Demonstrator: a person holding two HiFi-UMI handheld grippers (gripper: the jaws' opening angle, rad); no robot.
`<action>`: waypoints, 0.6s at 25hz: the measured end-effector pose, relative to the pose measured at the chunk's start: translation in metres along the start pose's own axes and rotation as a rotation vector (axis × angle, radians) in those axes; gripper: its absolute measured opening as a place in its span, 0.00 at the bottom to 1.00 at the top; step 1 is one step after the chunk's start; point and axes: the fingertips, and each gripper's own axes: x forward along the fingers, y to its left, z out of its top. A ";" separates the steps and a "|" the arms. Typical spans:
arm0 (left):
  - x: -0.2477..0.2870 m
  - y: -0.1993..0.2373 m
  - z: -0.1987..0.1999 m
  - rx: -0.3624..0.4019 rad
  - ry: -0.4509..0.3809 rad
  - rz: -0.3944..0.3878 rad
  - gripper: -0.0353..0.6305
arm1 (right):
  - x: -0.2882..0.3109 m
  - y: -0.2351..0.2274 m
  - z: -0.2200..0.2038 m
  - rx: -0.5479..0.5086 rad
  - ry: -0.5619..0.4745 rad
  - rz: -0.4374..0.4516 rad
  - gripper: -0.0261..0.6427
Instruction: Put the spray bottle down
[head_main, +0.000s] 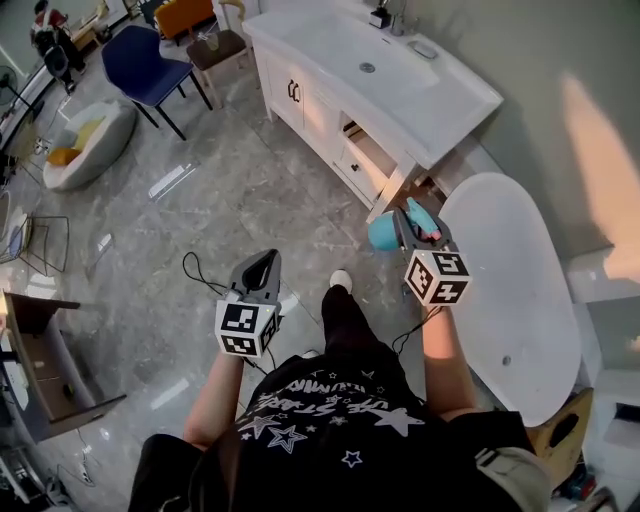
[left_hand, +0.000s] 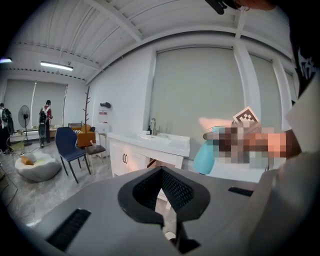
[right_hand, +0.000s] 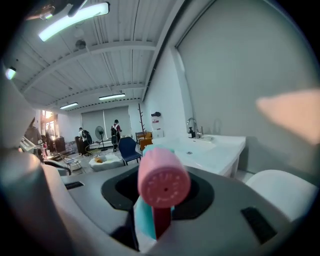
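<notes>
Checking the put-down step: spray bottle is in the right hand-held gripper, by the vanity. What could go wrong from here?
1. The right hand-held gripper grips the spray bottle off-centre, with the teal body out to one side; it may tip on release.
2. The open drawer juts from the vanity just ahead and could be clipped.
3. The white tub alongside looks rounded; a bottle set there would likely slide.

The spray bottle (head_main: 384, 232) sits in the right tongs (head_main: 413, 216), seemingly between vanity (head_main: 400, 85) and bathtub (head_main: 520, 300).
</notes>
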 end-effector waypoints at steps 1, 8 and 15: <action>0.016 0.003 0.006 0.005 0.007 -0.007 0.08 | 0.015 -0.009 0.005 0.007 -0.001 -0.004 0.27; 0.136 0.003 0.064 0.036 -0.002 -0.057 0.08 | 0.107 -0.088 0.044 0.037 0.008 -0.024 0.27; 0.234 0.010 0.106 0.081 -0.016 -0.071 0.08 | 0.175 -0.154 0.082 0.045 -0.025 -0.037 0.27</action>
